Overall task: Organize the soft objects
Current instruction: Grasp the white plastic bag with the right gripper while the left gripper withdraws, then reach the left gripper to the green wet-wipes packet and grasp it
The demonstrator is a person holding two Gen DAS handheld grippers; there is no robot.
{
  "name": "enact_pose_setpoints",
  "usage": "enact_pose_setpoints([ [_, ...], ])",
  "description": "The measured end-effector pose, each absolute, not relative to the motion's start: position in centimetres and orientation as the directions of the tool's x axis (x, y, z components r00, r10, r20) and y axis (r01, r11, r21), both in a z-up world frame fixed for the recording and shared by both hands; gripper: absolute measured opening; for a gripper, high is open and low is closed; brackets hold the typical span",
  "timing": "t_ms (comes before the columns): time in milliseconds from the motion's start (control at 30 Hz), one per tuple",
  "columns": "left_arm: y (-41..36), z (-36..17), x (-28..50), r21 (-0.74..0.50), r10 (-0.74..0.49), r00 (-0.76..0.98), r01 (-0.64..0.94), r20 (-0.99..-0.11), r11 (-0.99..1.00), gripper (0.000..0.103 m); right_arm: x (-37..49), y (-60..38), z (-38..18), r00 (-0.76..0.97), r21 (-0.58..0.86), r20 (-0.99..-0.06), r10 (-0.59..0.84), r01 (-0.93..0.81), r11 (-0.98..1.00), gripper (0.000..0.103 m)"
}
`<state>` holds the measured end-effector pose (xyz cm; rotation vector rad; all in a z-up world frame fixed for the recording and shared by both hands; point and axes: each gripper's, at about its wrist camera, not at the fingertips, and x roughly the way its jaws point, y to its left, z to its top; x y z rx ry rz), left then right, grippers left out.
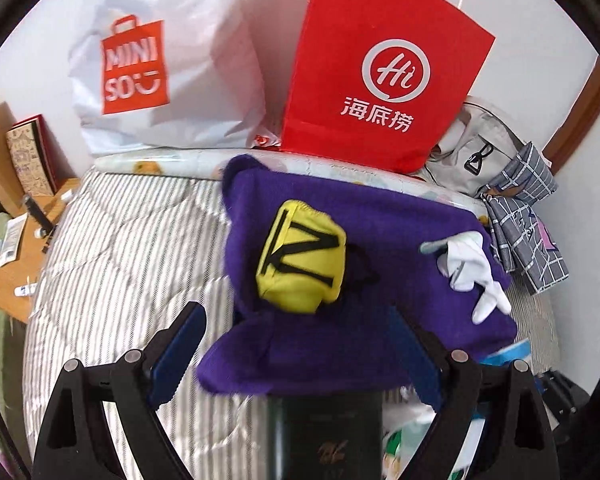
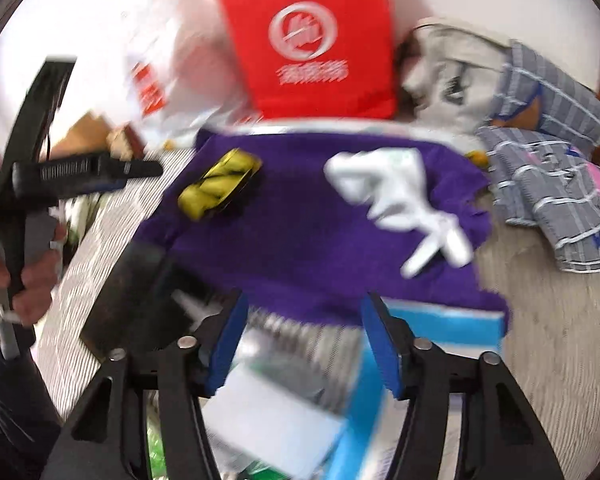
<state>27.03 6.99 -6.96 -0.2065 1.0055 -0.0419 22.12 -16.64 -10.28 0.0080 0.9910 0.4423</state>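
Tongs [image 1: 296, 344] of our left hand gape empty, nearer the yellow fabric pouch [image 1: 300, 256] lying just ahead on the purple cloth [image 1: 380, 320]; right tongs [image 2: 304, 340] stand apart too.

On my left gripper [image 1: 298, 354] I'm seeing 2 black angular arms with round silver pivot screws, each ending in a blue pad; the left pad's edge is serrated. A black block with faint gold lettering sits between the arms. My right gripper [image 2: 304, 344] shows the same build: black linkage, silver screws, 2 blue pads, though it's blurred. My hand [image 2: 24, 280] wraps a black handle with a grey lever, and there's a dark sleeve below.
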Motion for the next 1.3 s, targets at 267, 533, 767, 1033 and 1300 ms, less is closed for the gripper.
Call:
enact_pose_setpoints([
  [267, 9.2, -6.7, 22.9, -0.142, -0.065, 0.568, -0.092, -0.821, 0.986, 0.091, 22.0, -12.8, -13.2, 0.354, 0.164, -0.882, 0.311, -0.388, 0.907, 0.052],
  [533, 10.8, -7.9, 20.2, -0.133, -0.049, 0.558, -0.112, -0.828, 0.985, 0.091, 23.5, -10.9, -15.2, 0.295, 0.120, -0.922, 0.249, -0.394, 0.911, 0.022],
  [767, 11.9, -7.4, 18.4, -0.150, -0.055, 0.569, -0.122, -0.821, 0.981, 0.091, 21.3, -12.2, -10.6, 0.450, 0.162, -0.829, 0.332, -0.375, 0.913, 0.021],
  [1033, 11.0, -6.8, 14.9, -0.151, -0.069, 0.577, -0.095, -0.814, 0.984, 0.091, 18.2, -14.5, -7.8, 0.530, 0.211, -0.766, 0.365, -0.328, 0.921, 0.022],
  [1300, 8.6, -7.9, 10.1, -0.145, -0.092, 0.568, -0.049, -0.818, 0.988, 0.091, 12.5, -17.1, -8.0, 0.561, 0.233, -0.739, 0.372, -0.305, 0.923, 0.022],
])
